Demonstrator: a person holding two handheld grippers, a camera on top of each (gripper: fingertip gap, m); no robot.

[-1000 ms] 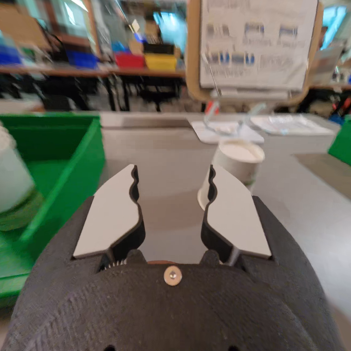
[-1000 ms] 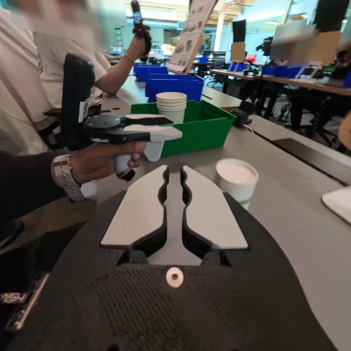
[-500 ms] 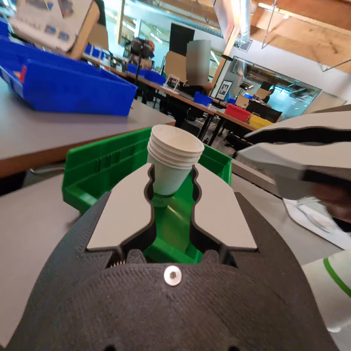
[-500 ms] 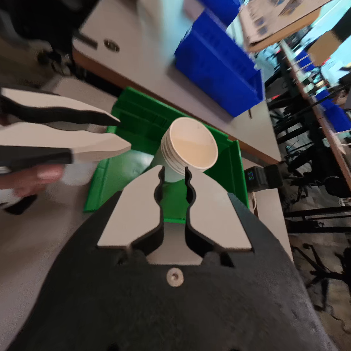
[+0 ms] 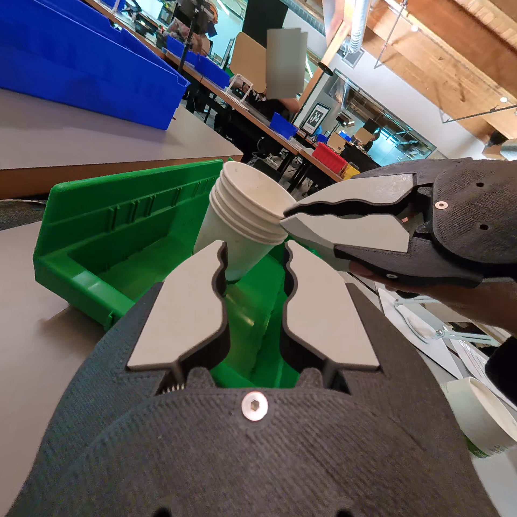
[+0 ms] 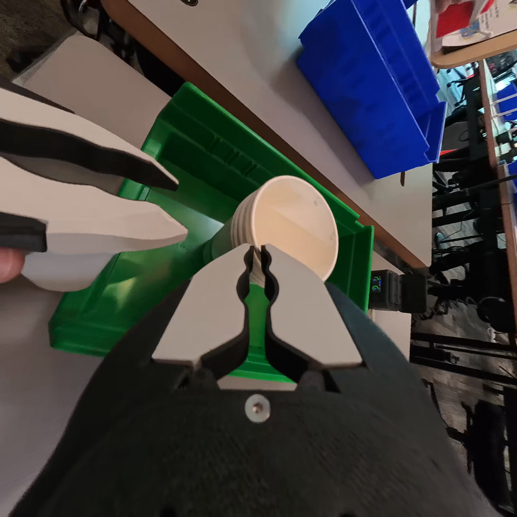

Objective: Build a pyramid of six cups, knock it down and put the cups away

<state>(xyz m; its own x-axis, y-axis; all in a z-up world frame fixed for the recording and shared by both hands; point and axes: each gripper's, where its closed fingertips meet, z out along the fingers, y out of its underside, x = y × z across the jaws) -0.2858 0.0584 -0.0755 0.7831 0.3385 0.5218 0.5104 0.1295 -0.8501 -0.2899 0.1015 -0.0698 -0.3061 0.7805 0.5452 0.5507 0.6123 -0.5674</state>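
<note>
Stacked paper cups (image 6: 282, 232) stand tilted in our green bin (image 6: 195, 156); our right gripper (image 6: 257, 251) pinches the top rim, while our left gripper (image 5: 253, 251), parted, straddles the stack's lower body.

A second ago the left hand-held gripper (image 5: 253, 253) faced a single paper cup (image 5: 488, 419) out on the table (image 5: 36, 293); it has since swung to the green bin (image 5: 92, 243) and closed in, its open fingers now flanking the lower part of the stack of cups (image 5: 243, 223). The right hand-held gripper (image 6: 256, 247) has come from the table's open middle up over the bin, and its fingers have narrowed from a small gap to a pinch on the stack's top rim.
</note>
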